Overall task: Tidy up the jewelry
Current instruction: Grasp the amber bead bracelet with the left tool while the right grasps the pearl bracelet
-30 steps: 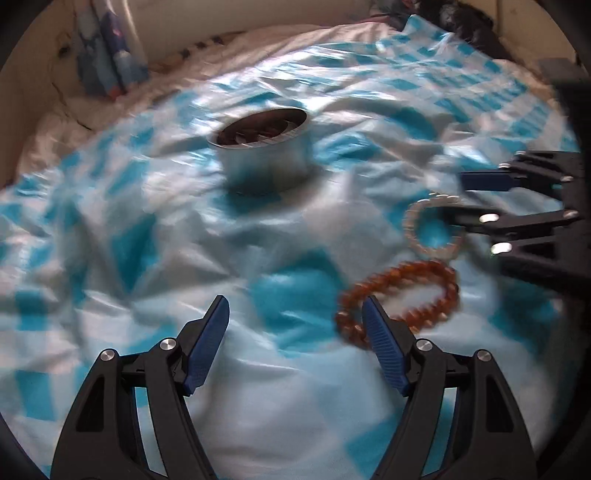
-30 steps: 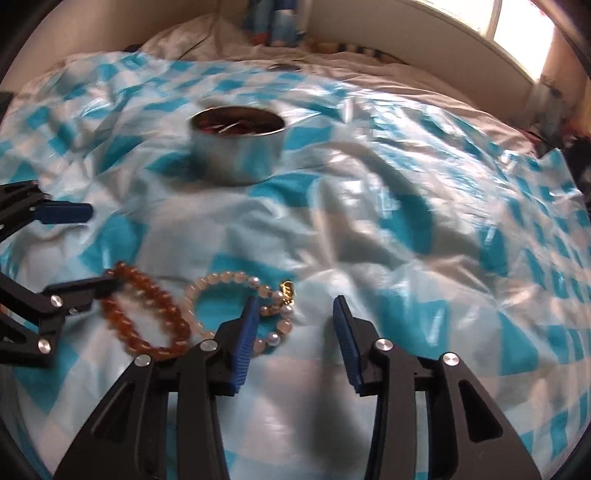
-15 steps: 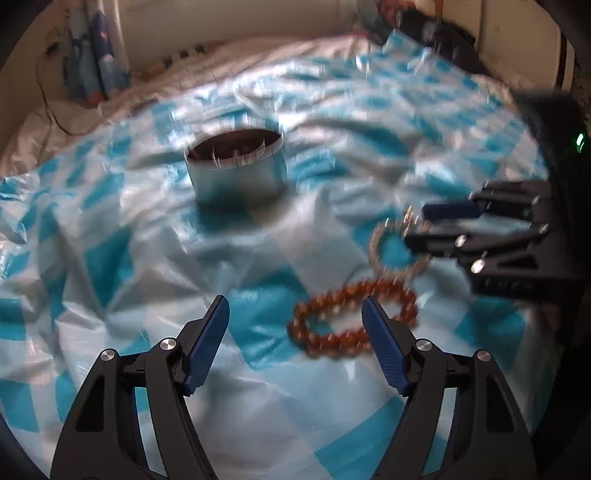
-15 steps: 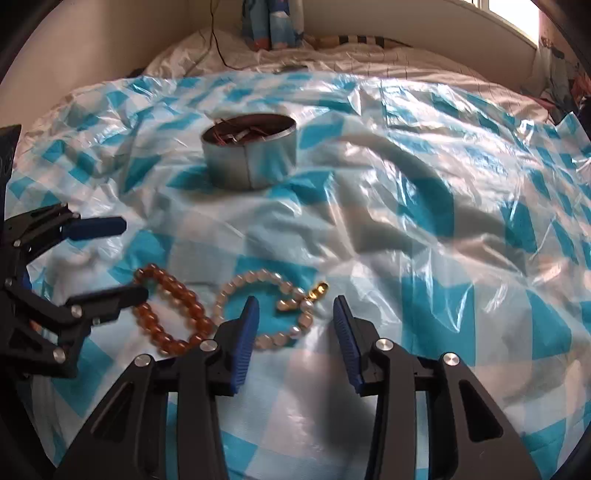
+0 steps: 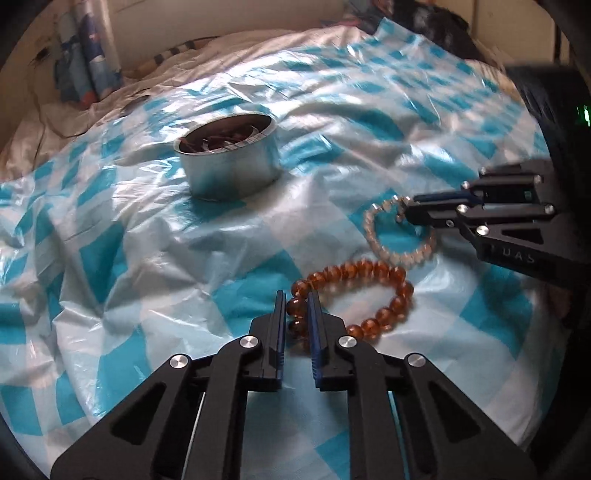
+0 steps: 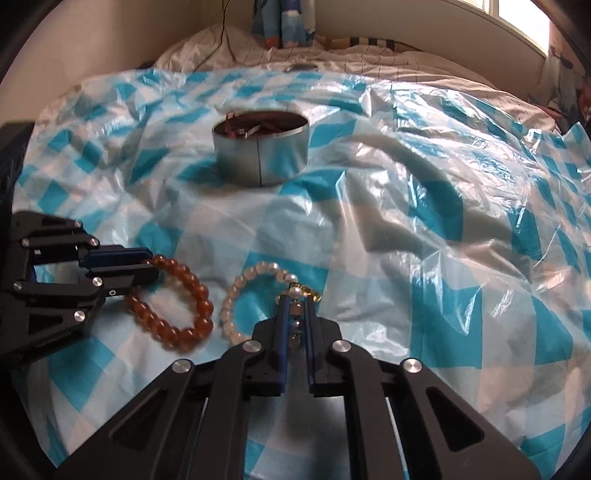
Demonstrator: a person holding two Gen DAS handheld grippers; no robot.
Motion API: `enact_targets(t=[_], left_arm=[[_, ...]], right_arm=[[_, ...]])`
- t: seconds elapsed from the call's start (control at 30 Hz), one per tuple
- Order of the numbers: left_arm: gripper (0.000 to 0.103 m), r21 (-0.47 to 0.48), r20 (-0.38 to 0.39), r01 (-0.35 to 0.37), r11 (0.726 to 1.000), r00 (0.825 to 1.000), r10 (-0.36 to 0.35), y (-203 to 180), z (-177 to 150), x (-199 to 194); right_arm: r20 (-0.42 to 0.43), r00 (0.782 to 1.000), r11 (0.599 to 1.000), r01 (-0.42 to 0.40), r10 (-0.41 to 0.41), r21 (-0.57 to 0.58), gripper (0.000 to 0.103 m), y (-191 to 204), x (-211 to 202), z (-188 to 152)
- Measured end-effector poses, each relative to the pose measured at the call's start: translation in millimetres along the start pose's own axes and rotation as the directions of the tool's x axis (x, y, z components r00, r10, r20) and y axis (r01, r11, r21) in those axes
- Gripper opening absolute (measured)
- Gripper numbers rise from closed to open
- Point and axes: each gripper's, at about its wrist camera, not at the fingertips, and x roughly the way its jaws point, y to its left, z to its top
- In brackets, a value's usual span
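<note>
An amber bead bracelet (image 5: 373, 291) lies on the blue-and-white checked plastic sheet (image 5: 147, 258). My left gripper (image 5: 297, 301) is shut on its near-left beads. A pale pearl bracelet (image 6: 243, 291) with a small gold clasp lies right of the amber bracelet (image 6: 177, 299). My right gripper (image 6: 295, 304) is shut on the pearl bracelet's right side near the clasp. The pearl bracelet (image 5: 395, 240) and the right gripper (image 5: 406, 210) show at right in the left wrist view; the left gripper (image 6: 149, 264) shows at left in the right wrist view. A round metal tin (image 5: 229, 162) holding dark items stands farther back, also in the right wrist view (image 6: 262, 147).
The sheet covers a bed with white bedding (image 6: 332, 55) beyond it. Blue patterned curtain or bottles (image 5: 85, 62) stand at the far edge by the wall. A window (image 6: 517, 18) is at far right.
Both grippers have moved forward and closed: the left one onto the amber bracelet, the right one onto the pearl bracelet. They were open before.
</note>
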Motion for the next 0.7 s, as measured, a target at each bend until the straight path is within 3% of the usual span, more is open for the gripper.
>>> enact_targets(t=[0.23, 0.47, 0.53, 0.57, 0.63, 0.7], left_arm=[[0.010, -0.098, 0.065, 0.050, 0.994, 0.997, -0.044, 22, 4, -16], [0.011, -0.067, -0.018, -0.002, 0.998, 1.000, 0.001, 17, -2, 7], [0.011, -0.062, -0.025, -0.005, 0.998, 1.000, 0.003, 17, -3, 10], [0.012, -0.064, -0.023, -0.004, 0.998, 1.000, 0.002, 17, -3, 10], [0.019, -0.076, -0.020, -0.002, 0.997, 1.000, 0.000, 19, -4, 11], [0.024, -0.077, -0.020, -0.012, 0.997, 1.000, 0.010, 20, -4, 12]], right_arm=[[0.057, 0.998, 0.998, -0.035, 0.032, 0.050, 0.008, -5, -11, 5], [-0.035, 0.999, 0.995, -0.021, 0.024, 0.099, 0.011, -14, 7, 0], [-0.024, 1.000, 0.996, -0.008, 0.010, 0.090, 0.043, -13, 5, 0], [-0.014, 1.000, 0.998, 0.009, -0.008, 0.070, 0.065, -9, 3, -1], [-0.039, 0.999, 0.999, 0.031, -0.030, 0.021, 0.064, -2, 9, -3], [-0.046, 0.998, 0.999, 0.039, -0.039, 0.009, 0.052, 0, 11, -4]])
